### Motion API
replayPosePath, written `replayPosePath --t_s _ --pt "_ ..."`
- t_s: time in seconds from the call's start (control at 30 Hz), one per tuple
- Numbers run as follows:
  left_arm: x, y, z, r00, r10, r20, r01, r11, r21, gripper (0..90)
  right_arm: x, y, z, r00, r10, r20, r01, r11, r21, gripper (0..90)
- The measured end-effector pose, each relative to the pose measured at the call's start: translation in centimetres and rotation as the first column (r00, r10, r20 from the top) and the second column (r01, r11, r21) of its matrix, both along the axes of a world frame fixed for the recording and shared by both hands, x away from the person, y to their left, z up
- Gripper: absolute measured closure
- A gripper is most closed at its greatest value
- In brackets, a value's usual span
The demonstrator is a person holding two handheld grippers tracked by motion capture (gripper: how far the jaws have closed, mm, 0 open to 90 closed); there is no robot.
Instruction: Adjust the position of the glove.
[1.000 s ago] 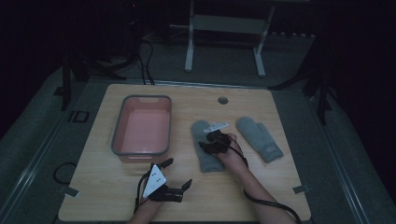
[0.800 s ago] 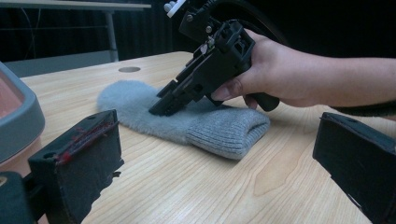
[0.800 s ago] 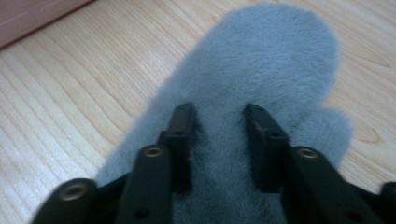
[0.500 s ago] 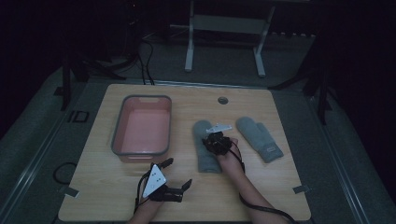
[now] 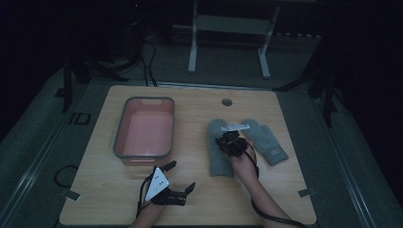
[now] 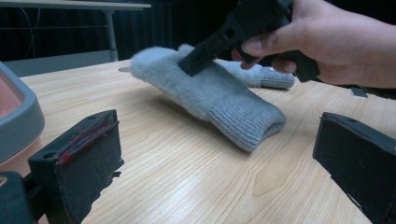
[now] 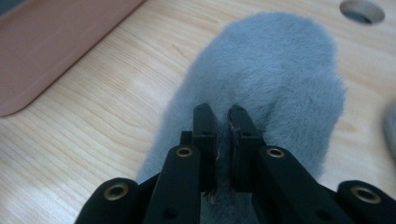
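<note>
Jaws of the right gripper point(image 7: 223, 122) pinch the grey mitten point(image 7: 275, 79) beside the pink tub point(image 5: 144, 128); lift straight, while the left gripper point(image 5: 183, 176) waits with jaws apart.

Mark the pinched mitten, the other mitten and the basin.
Fluffy grey mitten in the right claw point(image 5: 219, 156): high view, its body left of the claw.
Second grey mitten point(image 5: 268, 142): high view, its palm.
Pink plastic basin with grey rim point(image 5: 142, 155): high view, near rim.

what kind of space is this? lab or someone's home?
Likely a lab or recording setup: a bare wooden table with a cable hole, metal stand legs behind, cables on a grey floor, dark surroundings.
</note>
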State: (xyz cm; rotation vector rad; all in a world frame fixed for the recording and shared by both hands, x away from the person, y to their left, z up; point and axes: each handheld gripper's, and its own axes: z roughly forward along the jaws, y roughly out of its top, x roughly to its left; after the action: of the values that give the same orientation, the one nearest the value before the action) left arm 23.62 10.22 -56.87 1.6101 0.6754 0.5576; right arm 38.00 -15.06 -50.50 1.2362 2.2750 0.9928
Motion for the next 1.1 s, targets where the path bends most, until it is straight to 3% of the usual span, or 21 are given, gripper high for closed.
replayPosePath --t_s 0.17,0.27,0.4,0.67,0.87,1.0,1.1 --pt "0.0 0.0 0.0 1.0000 -0.001 -0.002 0.001 1.0000 0.000 1.4 0.2 -0.4 -1.7 0.9983 -0.038 -0.045 0.040 0.999 0.029 83.3" --pt "0.0 0.0 0.0 1.0000 -0.003 -0.004 0.003 1.0000 -0.002 1.4 0.4 -0.3 -2.7 0.9974 -0.041 -0.058 0.042 0.999 0.019 81.2" --pt "0.0 0.0 0.0 1.0000 -0.005 -0.005 0.005 1.0000 -0.002 1.4 0.7 -0.1 -3.8 0.9984 -0.011 -0.056 0.011 1.000 -0.003 63.7" --pt "0.0 0.0 0.0 1.0000 -0.006 -0.008 0.006 1.0000 -0.004 1.4 1.3 -1.0 -4.6 0.9983 0.005 -0.058 -0.004 1.000 0.016 47.7" --pt "0.0 0.0 0.0 1.0000 -0.005 -0.009 0.005 1.0000 -0.005 1.4 1.4 -1.6 -3.9 0.9968 0.045 -0.066 -0.042 0.998 0.045 43.1" --pt "0.0 0.0 0.0 0.9999 -0.006 -0.009 0.006 1.0000 -0.006 1.4 1.1 -2.0 -2.8 0.9972 0.071 -0.024 -0.070 0.997 0.015 42.5" --pt "0.0 0.0 0.0 1.0000 -0.005 -0.008 0.005 1.0000 -0.005 1.4 1.0 -2.6 -1.9 0.9957 0.091 -0.017 -0.091 0.996 0.009 43.0"
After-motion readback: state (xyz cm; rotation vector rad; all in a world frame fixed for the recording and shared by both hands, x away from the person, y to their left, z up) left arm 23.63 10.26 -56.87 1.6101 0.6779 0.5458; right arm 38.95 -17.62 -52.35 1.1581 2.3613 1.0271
